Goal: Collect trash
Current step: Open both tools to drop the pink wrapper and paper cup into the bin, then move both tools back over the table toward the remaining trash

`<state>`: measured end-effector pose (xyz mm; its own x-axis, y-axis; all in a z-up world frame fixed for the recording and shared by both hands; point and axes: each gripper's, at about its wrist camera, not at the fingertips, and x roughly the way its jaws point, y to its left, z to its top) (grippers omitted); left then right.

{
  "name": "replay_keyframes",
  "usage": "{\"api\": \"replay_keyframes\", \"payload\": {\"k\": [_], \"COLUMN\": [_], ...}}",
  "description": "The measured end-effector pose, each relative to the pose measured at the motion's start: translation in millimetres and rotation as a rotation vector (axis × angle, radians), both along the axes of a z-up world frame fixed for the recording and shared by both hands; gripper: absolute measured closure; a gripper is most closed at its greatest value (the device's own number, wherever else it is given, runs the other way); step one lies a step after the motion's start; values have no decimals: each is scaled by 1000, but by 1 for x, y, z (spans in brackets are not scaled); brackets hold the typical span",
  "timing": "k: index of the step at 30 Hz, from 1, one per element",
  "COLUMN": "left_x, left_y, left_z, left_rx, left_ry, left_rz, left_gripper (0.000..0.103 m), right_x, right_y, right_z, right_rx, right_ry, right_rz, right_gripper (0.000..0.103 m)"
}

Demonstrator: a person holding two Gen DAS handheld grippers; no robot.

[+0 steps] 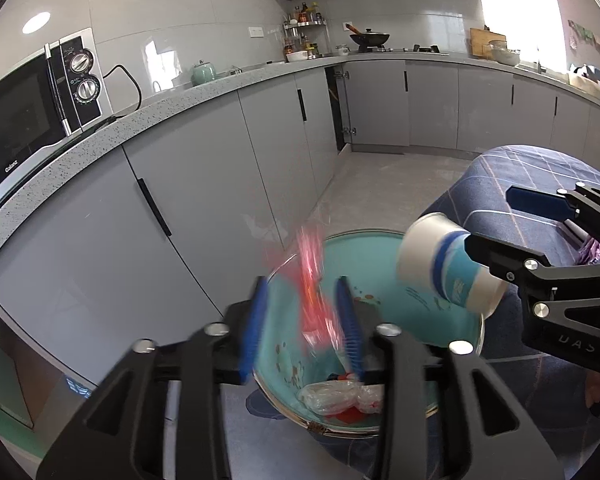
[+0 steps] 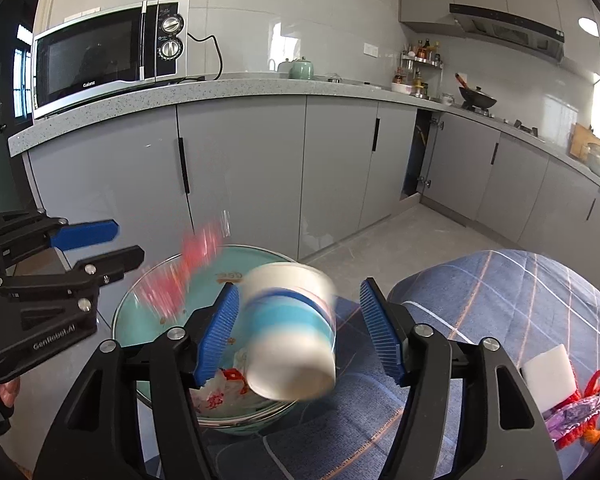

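Fingers of the left gripper (image 1: 300, 320) stand partly apart with a blurred red wrapper (image 1: 314, 300) loose between them, and the right gripper (image 2: 298, 328) is spread wider than the tilted paper cup (image 2: 290, 330), neither pad pressing it; both appear released for dropping. Both items sit above the teal bin (image 1: 380, 252), directly under the jaws, with earlier trash (image 1: 340, 398) at its bottom. The cup overhangs the rim at three o'clock, the likelier miss; grey cabinets (image 1: 220, 184) at twelve stand well apart, leaving room to withdraw.
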<state>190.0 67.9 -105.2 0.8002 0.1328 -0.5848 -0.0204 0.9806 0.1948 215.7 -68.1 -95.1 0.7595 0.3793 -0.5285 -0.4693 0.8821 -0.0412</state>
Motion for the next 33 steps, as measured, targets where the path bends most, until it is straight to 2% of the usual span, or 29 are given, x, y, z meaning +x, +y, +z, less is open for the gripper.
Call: {"api": "replay_keyframes", "payload": {"k": [16, 22, 26, 33], "left_x": [-3, -8, -10, -13], "left_y": [-4, -30, -50, -96], "left_z": [-1, -3, 1, -1], "left_rx": [-3, 13, 22, 42], "left_ry": [-5, -2, -9, -7], "left_rz": [3, -55, -102, -192], "left_gripper": [48, 47, 42, 41], "right_x": [-9, -19, -31, -59], "right_y": [-27, -57, -89, -147], "right_z": [2, 6, 11, 13], "right_rx": [15, 17, 22, 19], "right_ry": [5, 15, 25, 29], "right_rz": [-73, -152, -221, -336], "right_gripper": [38, 38, 37, 35]}}
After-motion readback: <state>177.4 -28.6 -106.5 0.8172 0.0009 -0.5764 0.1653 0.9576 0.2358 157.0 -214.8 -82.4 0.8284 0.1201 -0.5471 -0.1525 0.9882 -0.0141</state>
